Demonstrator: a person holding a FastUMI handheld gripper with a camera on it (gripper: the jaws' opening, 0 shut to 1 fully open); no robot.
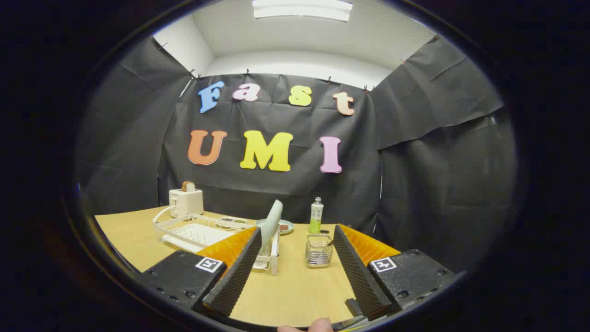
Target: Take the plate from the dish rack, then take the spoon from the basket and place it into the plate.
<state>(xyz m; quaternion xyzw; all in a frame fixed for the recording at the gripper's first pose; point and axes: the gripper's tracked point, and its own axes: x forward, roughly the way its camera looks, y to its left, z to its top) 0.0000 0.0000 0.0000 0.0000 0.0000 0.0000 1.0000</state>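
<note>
A pale green plate (273, 225) stands on edge in the near end of a white dish rack (203, 232) on the wooden table (295, 290). It sits just beyond my left fingertip. A small wire basket (319, 251) stands between and ahead of my fingers, nearer the right one. A dark spoon handle pokes up from its rim. My gripper (296, 235) is open, its fingers spread wide with nothing between them.
A white toaster (185, 201) with bread in it stands behind the rack. A green bottle (316, 216) and a small dish (285, 227) holding something brown sit beyond the basket. A fingertip (319, 325) shows below the gripper.
</note>
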